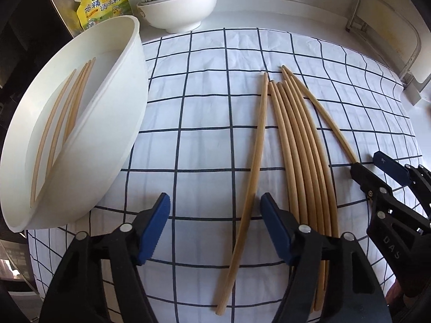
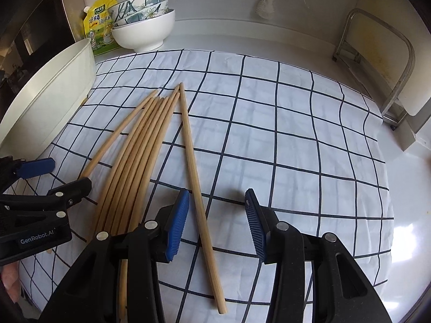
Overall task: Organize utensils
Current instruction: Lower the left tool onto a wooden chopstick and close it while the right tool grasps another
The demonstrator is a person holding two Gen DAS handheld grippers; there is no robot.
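Note:
Several wooden chopsticks (image 1: pixel 301 145) lie in a bundle on the checked cloth (image 1: pixel 204 140), also in the right wrist view (image 2: pixel 140 148). One chopstick (image 1: pixel 253 177) lies apart on the bundle's left and passes between my left gripper's (image 1: pixel 215 210) open blue pads. Another chopstick (image 2: pixel 194 167) lies apart on the bundle's right and passes between my right gripper's (image 2: pixel 218 210) open pads. A white oval bin (image 1: pixel 80 123) on the left holds a few chopsticks (image 1: pixel 64 115). Both grippers hover low over the near ends; each appears in the other's view, the right (image 1: pixel 377 167) and the left (image 2: pixel 54 175).
Stacked bowls (image 1: pixel 177 2) and a yellow seasoning pouch (image 1: pixel 103 2) stand behind the cloth. A metal rack (image 2: pixel 377 62) stands at the far right on the white counter (image 2: pixel 404 215). The bin (image 2: pixel 48 99) borders the cloth's left edge.

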